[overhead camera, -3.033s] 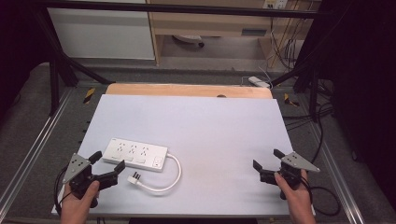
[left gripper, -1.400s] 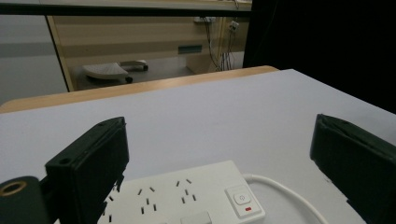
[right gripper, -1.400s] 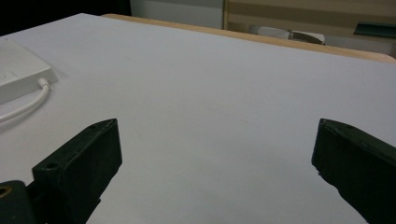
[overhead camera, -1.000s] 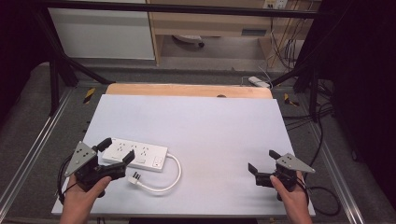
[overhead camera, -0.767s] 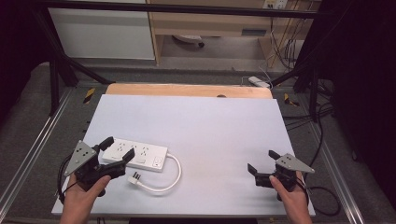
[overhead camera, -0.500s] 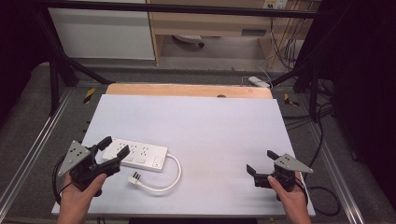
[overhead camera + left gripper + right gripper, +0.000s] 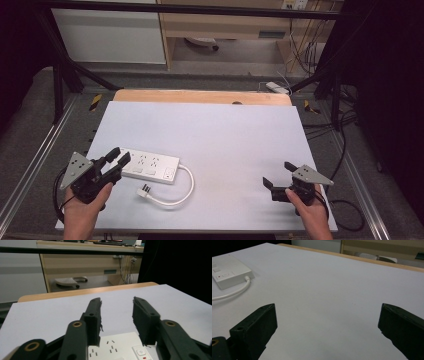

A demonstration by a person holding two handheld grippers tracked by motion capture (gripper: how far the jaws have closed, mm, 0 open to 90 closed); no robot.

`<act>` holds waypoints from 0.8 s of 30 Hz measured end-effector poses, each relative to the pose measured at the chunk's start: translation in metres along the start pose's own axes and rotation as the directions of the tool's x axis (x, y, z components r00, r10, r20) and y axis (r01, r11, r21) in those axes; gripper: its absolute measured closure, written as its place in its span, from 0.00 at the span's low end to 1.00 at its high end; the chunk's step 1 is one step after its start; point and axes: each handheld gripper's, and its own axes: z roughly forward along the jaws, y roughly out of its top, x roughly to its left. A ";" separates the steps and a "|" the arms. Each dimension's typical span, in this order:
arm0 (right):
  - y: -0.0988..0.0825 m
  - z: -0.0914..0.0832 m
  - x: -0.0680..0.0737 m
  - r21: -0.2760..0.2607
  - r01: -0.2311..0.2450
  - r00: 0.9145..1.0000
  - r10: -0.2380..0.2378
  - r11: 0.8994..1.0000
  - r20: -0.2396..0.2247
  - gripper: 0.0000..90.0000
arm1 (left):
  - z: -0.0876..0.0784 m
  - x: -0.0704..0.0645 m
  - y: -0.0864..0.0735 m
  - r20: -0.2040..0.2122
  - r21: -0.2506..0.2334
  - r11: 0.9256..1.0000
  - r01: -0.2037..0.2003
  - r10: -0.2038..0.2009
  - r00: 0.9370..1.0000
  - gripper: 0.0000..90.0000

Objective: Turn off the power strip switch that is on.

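A white power strip (image 7: 148,165) lies on the white table (image 7: 220,135) at the near left, its white cable (image 7: 177,196) looping round to a plug (image 7: 145,190) in front of it. My left gripper (image 7: 118,159) hovers open over the strip's left end; in the left gripper view the strip (image 7: 117,348) sits just below the jaws (image 7: 116,315). My right gripper (image 7: 278,174) stands open at the near right with nothing between its jaws (image 7: 327,322). The right gripper view has the strip's switch end (image 7: 228,272) far to the left.
A wooden board edge (image 7: 202,96) runs along the table's far side. Metal frame rails (image 7: 30,170) flank the table. Black cables (image 7: 345,207) hang off the right side. A cabinet (image 7: 110,35) and a desk (image 7: 240,25) stand beyond.
My left gripper has moved forward and to the right, from the table's near-left corner to over the power strip's left end. The right gripper has drifted slightly nearer and stays open.
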 end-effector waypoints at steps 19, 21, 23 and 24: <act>0.000 0.001 0.001 0.005 -0.001 1.000 0.001 1.000 -0.003 0.03 | -0.004 0.017 -0.005 -0.040 -0.020 1.000 0.005 -0.005 0.999 0.95; 0.000 0.001 0.000 0.005 0.000 1.000 0.000 1.000 -0.003 0.03 | -0.004 0.019 -0.005 -0.044 -0.018 1.000 0.007 -0.008 0.999 0.97; -0.001 0.002 0.000 0.007 -0.001 1.000 0.001 1.000 -0.005 0.03 | -0.005 0.021 -0.005 -0.043 -0.020 1.000 0.011 -0.012 0.999 0.99; -0.001 0.002 0.000 0.008 -0.004 1.000 0.004 1.000 -0.006 0.03 | -0.005 0.021 -0.005 -0.042 -0.020 1.000 0.012 -0.013 0.999 0.99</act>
